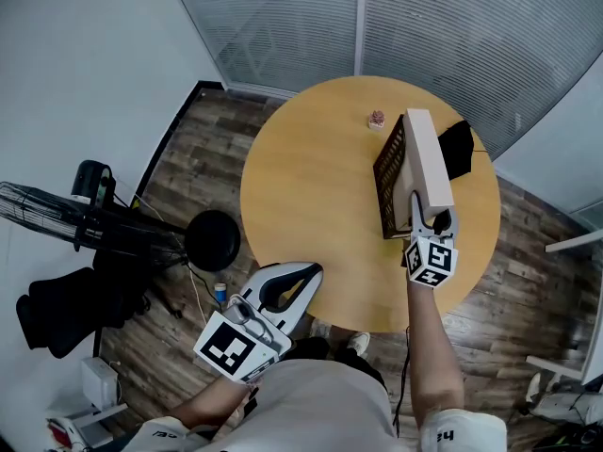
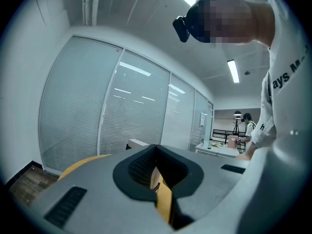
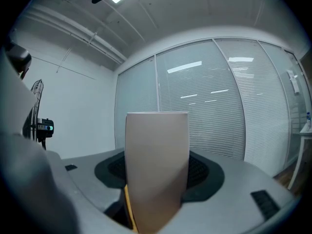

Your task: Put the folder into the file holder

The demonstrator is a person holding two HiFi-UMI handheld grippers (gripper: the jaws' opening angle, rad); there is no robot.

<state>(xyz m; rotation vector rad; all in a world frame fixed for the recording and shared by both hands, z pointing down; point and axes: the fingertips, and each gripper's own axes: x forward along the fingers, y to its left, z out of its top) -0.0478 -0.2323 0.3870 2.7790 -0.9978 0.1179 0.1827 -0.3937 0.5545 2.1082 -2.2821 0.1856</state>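
The right gripper (image 1: 431,217) is holding its fingers closed on the near, lower end of the folder (image 1: 429,158), a thick pale beige one standing on edge; in the right gripper view its broad face is filling the gap between the fingers. The folder is rising beside the dark mesh file holder (image 1: 388,172) on the round wooden counter (image 1: 311,186), touching or just over the holder's right side; whether its bottom edge is already inside I cannot tell. It is looking stiff and boxy, probably light for its bulk, with smooth covers that may be slipping under a pinch; a hold low on the spine end, as now, seems to be suiting a straight drop. Nothing else is showing in the holder, though its inside is dark. The left gripper (image 1: 314,271) is hanging by the counter's near edge, fingers together on nothing. A small pinkish object (image 1: 377,118) and a black thing (image 1: 459,147) are lying beyond.
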